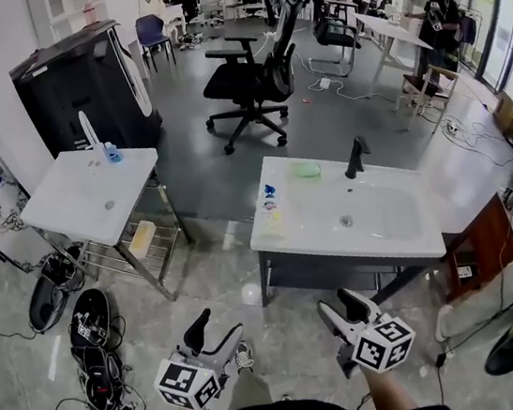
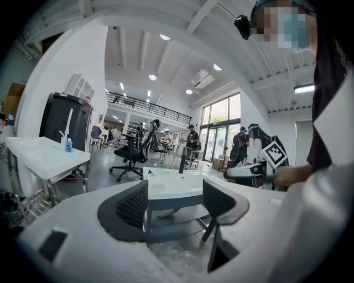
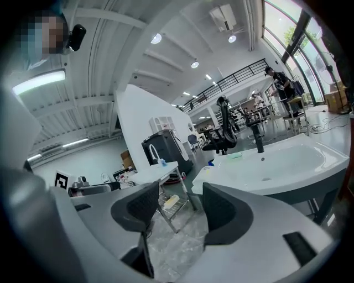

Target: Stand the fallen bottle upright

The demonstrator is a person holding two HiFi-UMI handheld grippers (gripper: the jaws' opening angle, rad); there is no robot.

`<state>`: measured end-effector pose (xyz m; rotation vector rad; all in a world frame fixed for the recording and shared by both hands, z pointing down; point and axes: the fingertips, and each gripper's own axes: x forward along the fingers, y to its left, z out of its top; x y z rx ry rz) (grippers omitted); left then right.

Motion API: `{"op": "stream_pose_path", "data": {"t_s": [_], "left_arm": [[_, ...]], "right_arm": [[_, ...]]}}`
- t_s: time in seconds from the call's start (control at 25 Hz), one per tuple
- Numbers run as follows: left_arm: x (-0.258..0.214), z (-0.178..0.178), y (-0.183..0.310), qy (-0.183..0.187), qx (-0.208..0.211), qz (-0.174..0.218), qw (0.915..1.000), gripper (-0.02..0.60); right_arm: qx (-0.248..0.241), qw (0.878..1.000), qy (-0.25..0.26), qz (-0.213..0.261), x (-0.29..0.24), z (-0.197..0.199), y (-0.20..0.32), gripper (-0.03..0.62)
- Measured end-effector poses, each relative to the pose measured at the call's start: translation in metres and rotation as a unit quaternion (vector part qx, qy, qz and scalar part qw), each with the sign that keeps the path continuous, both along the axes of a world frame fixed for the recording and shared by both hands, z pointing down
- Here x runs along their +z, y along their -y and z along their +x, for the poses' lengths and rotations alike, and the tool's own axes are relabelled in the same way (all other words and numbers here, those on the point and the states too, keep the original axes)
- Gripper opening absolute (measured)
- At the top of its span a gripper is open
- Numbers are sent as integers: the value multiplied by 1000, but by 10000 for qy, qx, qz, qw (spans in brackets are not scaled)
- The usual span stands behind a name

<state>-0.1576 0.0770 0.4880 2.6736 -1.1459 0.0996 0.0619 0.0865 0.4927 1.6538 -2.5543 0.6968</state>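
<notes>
The fallen bottle, pale with a blue cap, lies on its side at the left end of the white sink counter. In the right gripper view the bottle shows small at the counter's near corner. Both grippers hang low in front of the counter, well short of it. My left gripper is open and empty, and in its own view the left gripper points at the counter. My right gripper is open too, with nothing between the jaws of the right gripper.
A black faucet and a green pad sit on the counter's far side. A second white table with a small blue bottle stands left. Shoes and cables lie on the floor. An office chair stands behind.
</notes>
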Motion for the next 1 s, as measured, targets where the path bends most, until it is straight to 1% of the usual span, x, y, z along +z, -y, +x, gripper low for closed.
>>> {"op": "stream_pose_path", "data": {"t_s": [0.32, 0.52, 0.76, 1.0], "left_arm": [[-13, 2, 119, -38, 677, 136, 9976, 305], [-16, -9, 180, -32, 924, 127, 9956, 305], [-21, -17, 230, -106, 1190, 87, 9928, 305], [-18, -17, 255, -55, 1386, 110, 9903, 305]], "right_arm": [[587, 9981, 10, -177, -3, -8, 96, 230], [804, 9964, 40, -278, -3, -24, 148, 222], [1104, 9930, -59, -410, -2, -32, 197, 222], [1104, 9912, -127, -723, 12, -27, 240, 208]]}}
